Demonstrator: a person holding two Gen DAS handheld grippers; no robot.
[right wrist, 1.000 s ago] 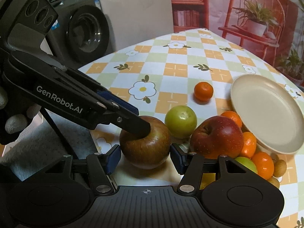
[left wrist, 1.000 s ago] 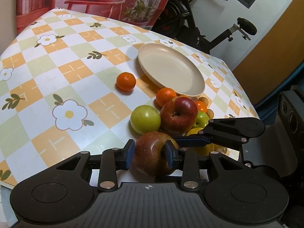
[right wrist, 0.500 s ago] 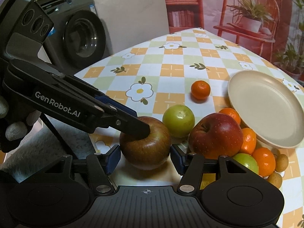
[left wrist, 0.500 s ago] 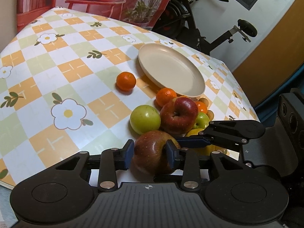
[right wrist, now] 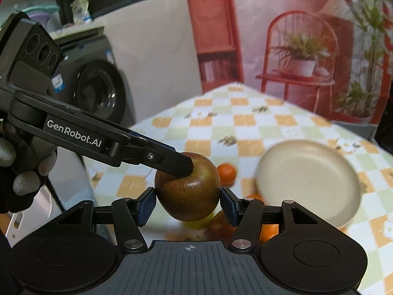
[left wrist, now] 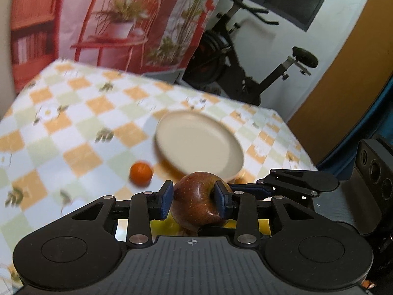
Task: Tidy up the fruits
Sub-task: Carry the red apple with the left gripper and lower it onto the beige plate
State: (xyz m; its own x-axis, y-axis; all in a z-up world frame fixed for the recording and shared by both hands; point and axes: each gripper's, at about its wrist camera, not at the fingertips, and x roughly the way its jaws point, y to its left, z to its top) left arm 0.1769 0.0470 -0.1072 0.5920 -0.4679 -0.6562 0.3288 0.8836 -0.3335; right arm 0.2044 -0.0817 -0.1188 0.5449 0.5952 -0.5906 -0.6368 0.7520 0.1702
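The dark red round apple (left wrist: 196, 201) hangs in the air above the checked floral tablecloth (left wrist: 81, 132), near the cream round plate (left wrist: 199, 145). Both the left gripper (left wrist: 194, 202) and the right gripper (right wrist: 188, 204) clamp it, pads pressed to its sides.

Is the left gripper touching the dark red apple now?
Touching. The left wrist view shows the left gripper with both blue pads pressed on the sides of the dark red apple, no gap visible.

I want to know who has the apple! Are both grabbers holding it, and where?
Yes, both hold the dark red apple. The left gripper pinches its top and bottom; one finger sits in the stem dimple. The right gripper squeezes its two sides.
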